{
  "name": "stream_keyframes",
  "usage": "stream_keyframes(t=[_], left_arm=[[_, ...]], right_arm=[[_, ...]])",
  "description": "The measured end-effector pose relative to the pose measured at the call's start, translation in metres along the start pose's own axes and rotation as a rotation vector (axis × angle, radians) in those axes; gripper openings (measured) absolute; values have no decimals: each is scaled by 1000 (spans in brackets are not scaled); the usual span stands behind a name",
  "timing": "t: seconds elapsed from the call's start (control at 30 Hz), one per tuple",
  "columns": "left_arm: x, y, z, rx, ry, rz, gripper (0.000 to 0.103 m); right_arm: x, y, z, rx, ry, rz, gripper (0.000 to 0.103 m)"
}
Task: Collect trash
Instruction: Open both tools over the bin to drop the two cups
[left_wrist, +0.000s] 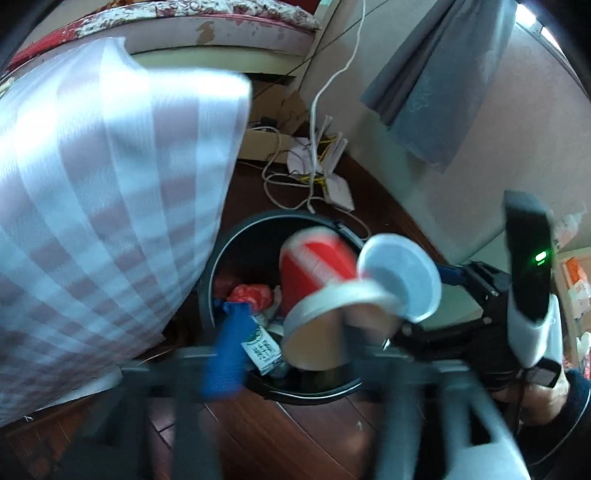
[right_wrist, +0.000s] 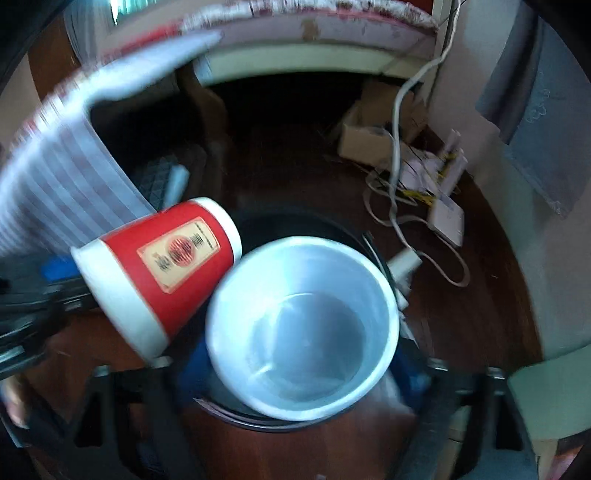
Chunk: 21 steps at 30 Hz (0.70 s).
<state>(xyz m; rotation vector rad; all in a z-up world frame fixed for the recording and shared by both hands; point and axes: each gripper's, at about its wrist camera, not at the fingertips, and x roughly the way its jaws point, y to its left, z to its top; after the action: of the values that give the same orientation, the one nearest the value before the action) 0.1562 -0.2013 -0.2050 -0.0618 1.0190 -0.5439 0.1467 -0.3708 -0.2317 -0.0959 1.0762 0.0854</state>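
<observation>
A black round trash bin (left_wrist: 221, 258) stands on the dark wood floor, holding a milk carton (left_wrist: 262, 347) and red wrappers (left_wrist: 251, 293). A red paper cup (left_wrist: 314, 269) with a white rim tilts over the bin between my left gripper's fingers (left_wrist: 225, 354); it looks loose, and blur hides the contact. In the right wrist view the red cup (right_wrist: 166, 266) lies at left. A white paper cup (right_wrist: 303, 328), mouth toward the camera, sits between my right gripper's blue pads (right_wrist: 406, 369) over the bin (right_wrist: 266, 225). The white cup also shows in the left view (left_wrist: 399, 277).
A striped pink-and-white bag (left_wrist: 103, 206) hangs at left, close to the bin. White cables and a router (left_wrist: 332, 181) lie on the floor behind the bin, beside a cardboard box (right_wrist: 365, 136). A bed frame (left_wrist: 221, 40) runs along the back. A grey cloth (left_wrist: 443, 81) hangs at right.
</observation>
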Motion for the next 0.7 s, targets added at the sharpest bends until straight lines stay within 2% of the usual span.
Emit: stream_keyframes(t=[0.07, 0.13, 0.27, 0.7], left_arm=[[2, 2, -10, 13, 1, 58, 80], [2, 5, -18, 7, 5, 97, 81], [0, 14, -26, -2, -14, 201, 94], [-16, 14, -29, 5, -41, 255, 98]], right_arm=[[11, -4, -9, 8, 43, -18, 102], [8, -9, -15, 35, 34, -29, 102], [1, -17, -21, 77, 15, -55, 102], [-18, -9, -19, 80, -20, -67, 102]])
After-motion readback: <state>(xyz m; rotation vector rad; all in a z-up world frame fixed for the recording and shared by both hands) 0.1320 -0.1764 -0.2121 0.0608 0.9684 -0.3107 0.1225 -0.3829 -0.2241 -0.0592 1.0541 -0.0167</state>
